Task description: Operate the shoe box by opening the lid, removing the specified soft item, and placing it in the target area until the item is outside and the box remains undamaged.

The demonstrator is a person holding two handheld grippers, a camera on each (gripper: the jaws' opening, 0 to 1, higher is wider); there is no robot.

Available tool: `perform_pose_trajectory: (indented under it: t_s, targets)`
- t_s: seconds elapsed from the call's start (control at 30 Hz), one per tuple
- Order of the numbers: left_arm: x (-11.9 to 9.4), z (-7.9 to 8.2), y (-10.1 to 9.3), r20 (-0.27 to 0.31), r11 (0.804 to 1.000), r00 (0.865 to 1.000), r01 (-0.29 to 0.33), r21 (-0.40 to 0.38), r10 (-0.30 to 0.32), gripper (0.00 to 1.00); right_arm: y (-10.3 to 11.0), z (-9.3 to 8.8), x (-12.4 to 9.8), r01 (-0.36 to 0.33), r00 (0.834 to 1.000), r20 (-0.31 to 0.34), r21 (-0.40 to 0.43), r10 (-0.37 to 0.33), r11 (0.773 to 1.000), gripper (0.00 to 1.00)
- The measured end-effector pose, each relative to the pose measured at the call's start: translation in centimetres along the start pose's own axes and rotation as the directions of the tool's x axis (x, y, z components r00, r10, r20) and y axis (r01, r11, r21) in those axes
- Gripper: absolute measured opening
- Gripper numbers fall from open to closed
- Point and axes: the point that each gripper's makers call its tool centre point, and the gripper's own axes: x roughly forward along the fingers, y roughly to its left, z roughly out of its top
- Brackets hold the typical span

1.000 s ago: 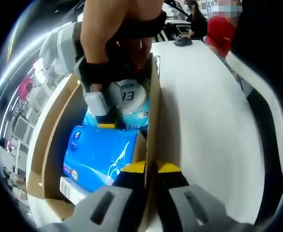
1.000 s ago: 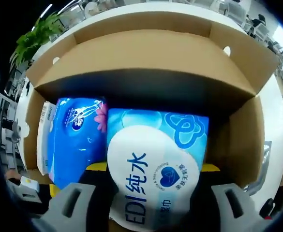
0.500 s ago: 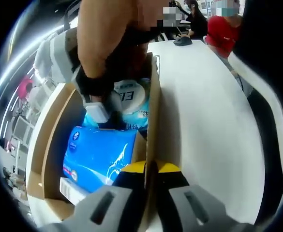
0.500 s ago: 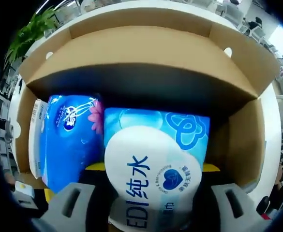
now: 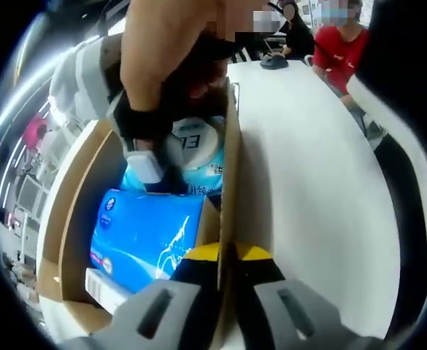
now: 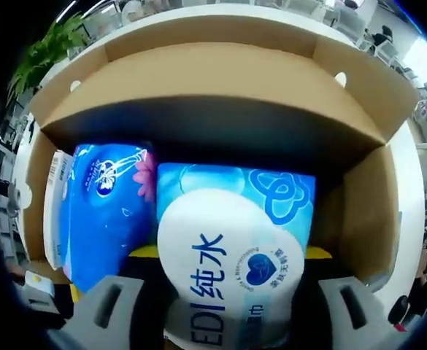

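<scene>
Left gripper view: the left hand-held gripper (image 5: 221, 253) is clenched on the shoe box (image 5: 230, 168) side wall, which runs toward 12 o'clock over the white bench (image 5: 308, 197). Inside, at 10 o'clock, lies a blue tissue pack (image 5: 144, 237); beyond it the right hand-held gripper (image 5: 162, 175), with a gloved hand (image 5: 144, 117) above it, reaches down onto the wet-wipes pack (image 5: 195, 149).

Right gripper view: the right hand-held gripper's (image 6: 224, 251) jaws stand wide, grasping the wet-wipes pack (image 6: 231, 255) at both sides inside the open box (image 6: 220, 87); the tissue pack (image 6: 104, 211) lies at 9 o'clock, touching it.
</scene>
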Motion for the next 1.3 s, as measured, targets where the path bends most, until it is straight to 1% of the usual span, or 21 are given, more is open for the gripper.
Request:
perform_pose_trajectory:
  t_s: [0.17,0.27,0.4,0.5,0.57,0.67,0.77,0.83,0.9,0.93,0.97,1.03,1.07,1.13,1.3]
  targets:
    - [0.1,0.0,0.0,0.009,1.0,1.0,0.006,0.003,-0.006,0.04,0.1,0.1,0.0,-0.008,1.0,-0.007,0.011,0.008,1.0,0.68]
    - [0.2,0.0,-0.1,0.017,1.0,1.0,-0.001,0.004,0.001,0.03,-0.3,0.3,0.3,-0.012,1.0,-0.014,0.018,0.012,1.0,0.67]
    - [0.4,-0.2,-0.1,0.019,1.0,1.0,0.0,0.003,0.0,0.03,0.0,0.2,0.3,0.0,1.0,-0.02,0.016,0.0,1.0,0.66]
    - [0.5,-0.2,-0.3,0.023,1.0,1.0,-0.002,0.006,0.002,0.03,-0.2,0.1,0.2,0.01,0.999,-0.031,0.017,-0.009,1.0,0.64]
    - [0.4,-0.2,-0.4,0.021,1.0,1.0,-0.002,0.003,0.002,0.03,-0.1,-0.1,-0.5,0.012,0.999,-0.034,0.003,-0.012,1.0,0.63]
    - [0.3,-0.1,-0.5,0.021,1.0,1.0,-0.003,0.002,0.003,0.03,-0.2,-0.1,-1.1,0.017,1.0,-0.02,0.006,-0.017,1.0,0.62]
    - [0.4,-0.1,-0.5,0.023,1.0,1.0,-0.002,0.008,0.001,0.03,-0.2,0.0,-1.6,0.023,1.0,-0.02,0.003,-0.023,1.0,0.62]
    - [0.5,-0.2,-0.4,0.023,1.0,1.0,-0.002,0.008,0.002,0.03,-0.2,0.0,-2.4,0.027,1.0,-0.014,0.0,-0.027,1.0,0.62]
    - [0.6,-0.2,-0.4,0.023,1.0,1.0,-0.002,0.01,0.002,0.03,-0.3,0.3,-3.1,0.041,0.999,0.011,-0.028,-0.041,0.999,0.62]
    - [0.6,-0.2,-0.4,0.023,1.0,1.0,-0.002,0.01,0.002,0.03,-0.4,0.5,-3.1,0.042,0.999,0.018,-0.045,-0.041,0.998,0.62]
    - [0.6,-0.2,-0.4,0.024,1.0,1.0,-0.002,0.011,0.002,0.03,-0.4,0.3,-3.1,0.039,0.999,0.013,-0.057,-0.039,0.998,0.62]
    - [0.6,-0.2,-0.4,0.023,1.0,1.0,-0.004,0.013,0.004,0.03,-0.4,0.5,-4.0,0.036,0.999,0.028,-0.041,-0.035,0.999,0.62]
    - [0.6,-0.2,-0.4,0.025,1.0,1.0,-0.004,0.011,0.004,0.03,-0.5,0.7,-3.6,0.032,0.999,0.027,-0.047,-0.031,0.998,0.62]
    - [0.5,-0.2,-0.4,0.024,1.0,1.0,-0.006,0.013,0.006,0.03,-0.6,0.8,-3.8,0.031,0.999,0.026,-0.049,-0.03,0.998,0.62]
    - [0.6,-0.2,-0.4,0.025,1.0,1.0,-0.004,0.011,0.003,0.03,-0.7,1.3,-4.1,0.005,1.0,0.03,-0.043,-0.004,0.999,0.62]
